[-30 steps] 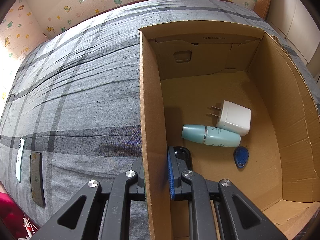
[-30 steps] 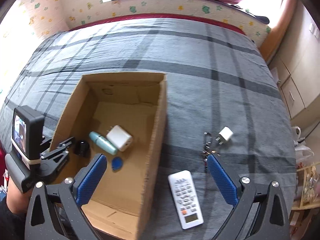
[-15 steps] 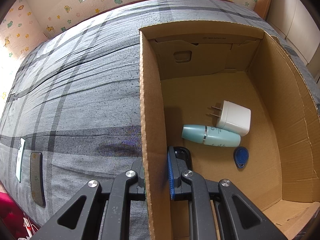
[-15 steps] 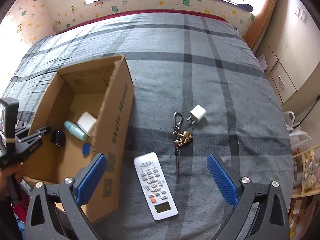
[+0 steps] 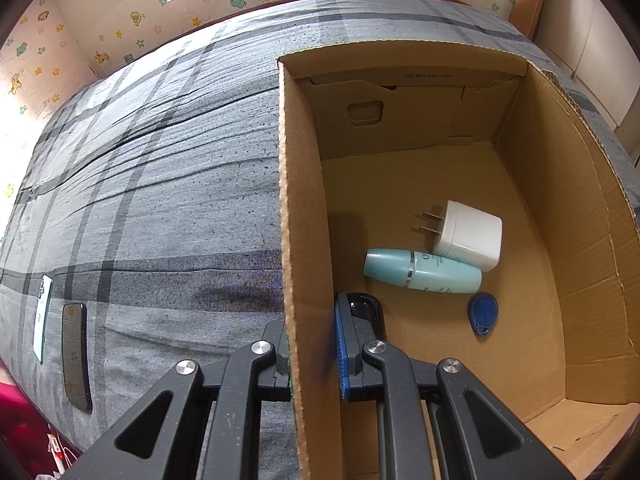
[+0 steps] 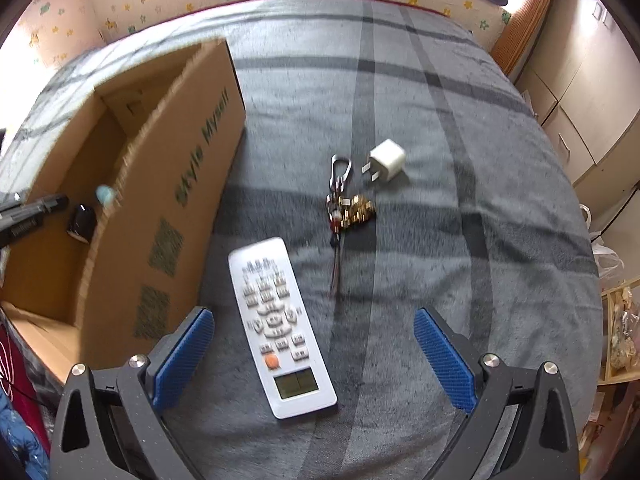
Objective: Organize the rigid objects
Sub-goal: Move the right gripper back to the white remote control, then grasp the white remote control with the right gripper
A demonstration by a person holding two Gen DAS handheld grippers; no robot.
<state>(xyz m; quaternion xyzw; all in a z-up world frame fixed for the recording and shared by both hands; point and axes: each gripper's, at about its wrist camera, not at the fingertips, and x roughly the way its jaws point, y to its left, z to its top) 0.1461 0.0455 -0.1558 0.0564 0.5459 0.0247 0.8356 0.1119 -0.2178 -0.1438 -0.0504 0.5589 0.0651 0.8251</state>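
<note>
the cardboard box [image 5: 304,208] is plain brown with green lettering on its outer side. inside it lie a white charger [image 5: 470,236], a pale teal bottle [image 5: 424,271] and a blue key fob [image 5: 483,314]. beside the box, on the grey plaid bedspread [image 6: 400,92], a white remote [image 6: 280,324] shows an orange button.

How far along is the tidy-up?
Done: white charger, teal bottle, blue fob lie in the cardboard box. In hand: left tool clamps the box wall; right tool, open, hovers over the remote. Left: remote, keys, small plug.
</note>
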